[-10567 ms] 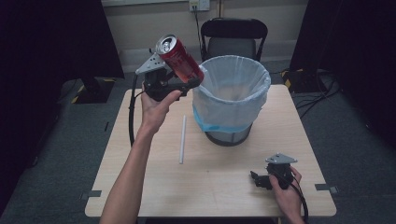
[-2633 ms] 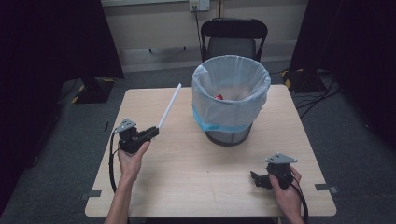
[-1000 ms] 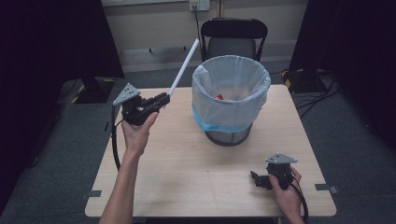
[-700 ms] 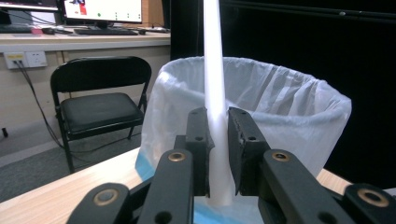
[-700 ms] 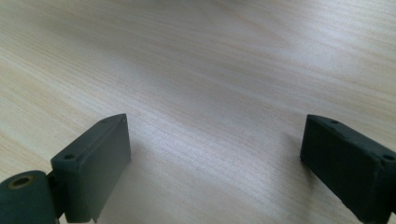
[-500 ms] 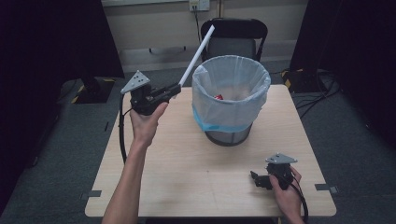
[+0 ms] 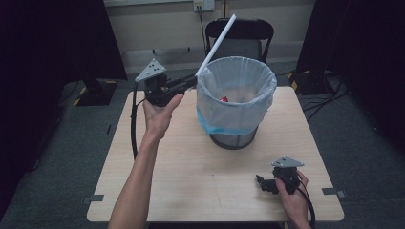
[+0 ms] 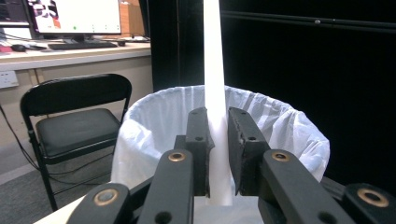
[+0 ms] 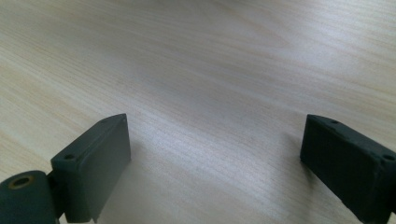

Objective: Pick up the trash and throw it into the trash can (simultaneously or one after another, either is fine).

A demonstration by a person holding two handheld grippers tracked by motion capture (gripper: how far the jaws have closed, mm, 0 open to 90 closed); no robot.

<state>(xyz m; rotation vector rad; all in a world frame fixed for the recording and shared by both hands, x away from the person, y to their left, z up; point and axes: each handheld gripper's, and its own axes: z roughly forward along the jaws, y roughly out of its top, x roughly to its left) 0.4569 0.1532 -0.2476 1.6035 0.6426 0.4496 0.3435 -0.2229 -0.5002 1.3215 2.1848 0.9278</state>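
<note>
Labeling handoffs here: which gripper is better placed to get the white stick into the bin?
Left. The left gripper is shut on the white stick, raised at the lined bin's rim. The right gripper rests open on the table, near its front edge, holding nothing.

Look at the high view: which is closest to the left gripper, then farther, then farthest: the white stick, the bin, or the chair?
From the left gripper:
1. White stick, clamped in it, pointing up and away.
2. Bin, just to its right on the table.
3. Black chair, beyond the table's far edge.
</note>
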